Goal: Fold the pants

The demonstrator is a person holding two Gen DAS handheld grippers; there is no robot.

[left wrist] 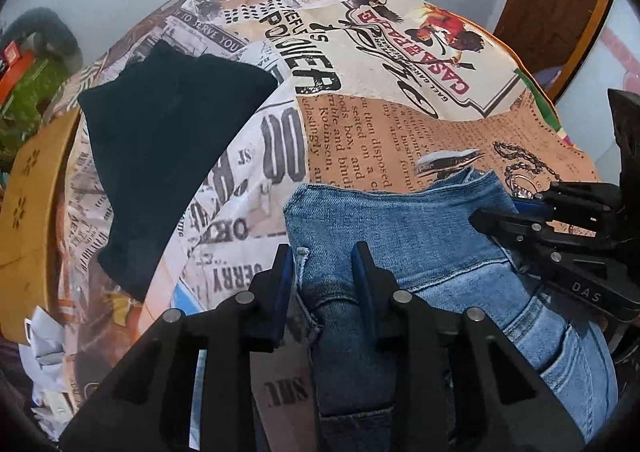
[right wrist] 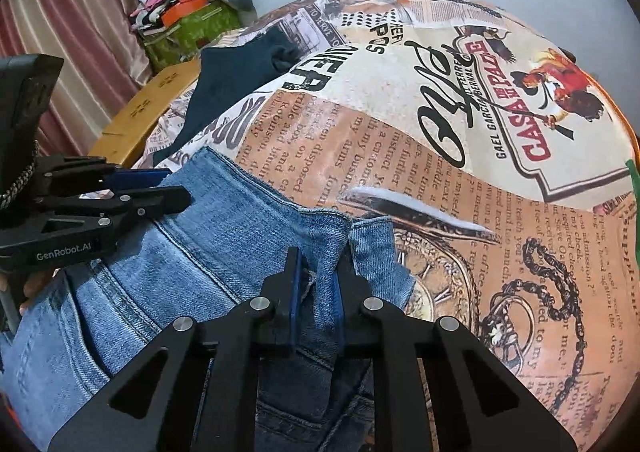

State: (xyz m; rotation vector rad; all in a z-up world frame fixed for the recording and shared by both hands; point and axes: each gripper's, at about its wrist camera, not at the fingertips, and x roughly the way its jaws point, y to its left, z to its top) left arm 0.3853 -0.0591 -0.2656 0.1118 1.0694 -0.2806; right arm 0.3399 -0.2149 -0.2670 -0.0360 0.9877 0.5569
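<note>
Light blue denim pants (left wrist: 400, 228) lie bunched at the near edge of a table covered with a newspaper-print cloth (left wrist: 360, 123). My left gripper (left wrist: 322, 264) is shut on a fold of the denim at its left corner. My right gripper (right wrist: 318, 268) is shut on the pants (right wrist: 224, 219) at the right corner. Each gripper shows in the other's view: the right one (left wrist: 520, 215) at the right, the left one (right wrist: 160, 187) at the left. The lower part of the pants is hidden under the grippers.
A dark navy garment (left wrist: 160, 147) lies on the cloth at the far left, also in the right wrist view (right wrist: 224, 83). A wooden chair back (left wrist: 32, 203) stands left of the table. A green box with clutter (right wrist: 188, 23) sits by a pink curtain (right wrist: 68, 11).
</note>
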